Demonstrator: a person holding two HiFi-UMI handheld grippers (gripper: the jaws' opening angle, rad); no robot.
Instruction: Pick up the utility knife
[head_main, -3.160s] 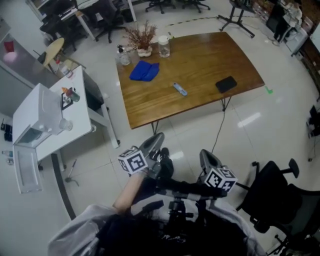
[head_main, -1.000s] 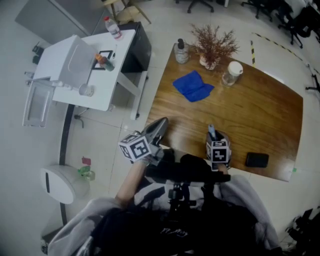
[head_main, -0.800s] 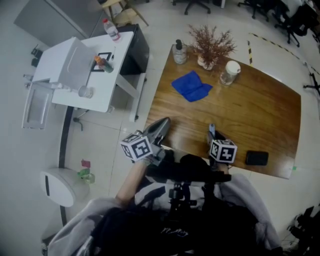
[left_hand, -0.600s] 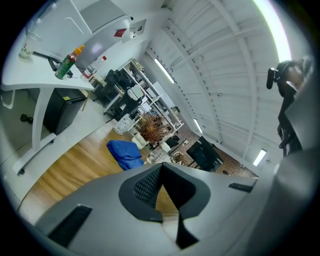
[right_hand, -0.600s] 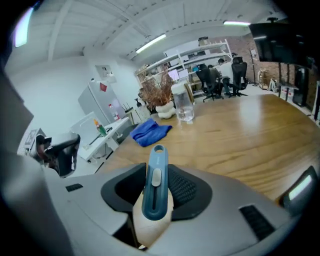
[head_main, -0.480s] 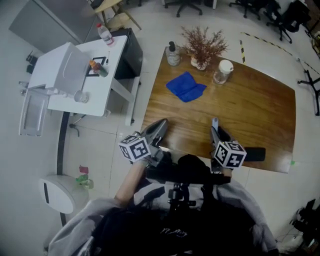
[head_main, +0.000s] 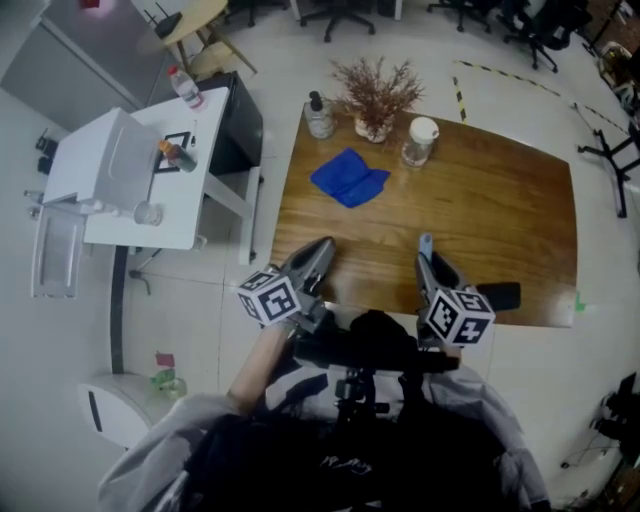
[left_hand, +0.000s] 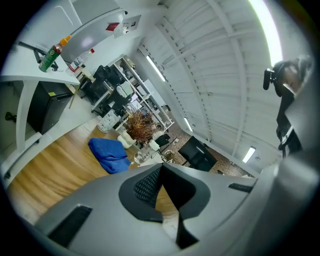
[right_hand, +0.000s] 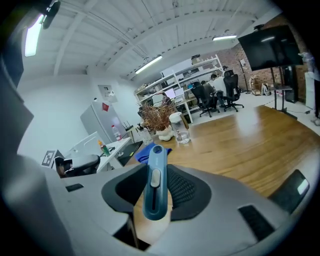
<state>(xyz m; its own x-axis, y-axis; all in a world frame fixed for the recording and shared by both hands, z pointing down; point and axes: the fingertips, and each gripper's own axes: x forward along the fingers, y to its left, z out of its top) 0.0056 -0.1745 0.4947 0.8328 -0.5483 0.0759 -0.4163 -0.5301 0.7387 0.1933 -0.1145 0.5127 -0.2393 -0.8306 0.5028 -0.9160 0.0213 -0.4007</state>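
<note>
- Grips the blue utility knife (right_hand: 153, 182) in the right gripper (right_hand: 150, 175), pads pressing both flanks, slider facing the camera, nose poking past the jaw tips.
- Seems to hold it clear of the wooden table (head_main: 500, 220), above the near edge.
- Squeeze firmly so the slim body cannot pivot or slip.
- Raise straight, avoiding the black slab (head_main: 497, 296) beside it.
- Leave the left gripper (left_hand: 161, 172) aside, closed on nothing, near the table's front-left edge.
</note>
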